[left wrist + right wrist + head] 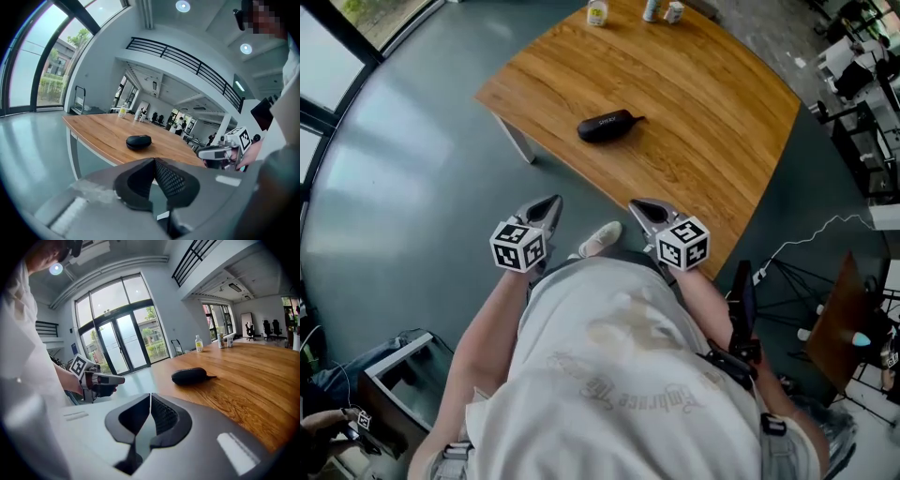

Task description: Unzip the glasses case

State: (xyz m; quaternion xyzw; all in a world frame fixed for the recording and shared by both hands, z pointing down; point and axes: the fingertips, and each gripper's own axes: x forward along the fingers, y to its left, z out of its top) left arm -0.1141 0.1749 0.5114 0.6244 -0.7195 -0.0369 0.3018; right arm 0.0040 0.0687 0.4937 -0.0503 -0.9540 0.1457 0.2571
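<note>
A black zipped glasses case (606, 125) lies on the wooden table (703, 141), its strap pointing right; it also shows as the case (138, 141) and the case (189, 376) in the gripper views. Both grippers hang in front of the person's chest, short of the table's near edge and well away from the case. My left gripper (552, 202) is shut with nothing in it, its tips (154, 161) meeting. My right gripper (636, 204) is likewise shut and empty, tips (150, 395) touching.
Two bottles (597, 12) and a small cup (673, 11) stand at the table's far edge. A white table leg (518, 142) drops at the left corner. Grey floor lies left; a tripod, cables (806, 246) and a chair stand to the right.
</note>
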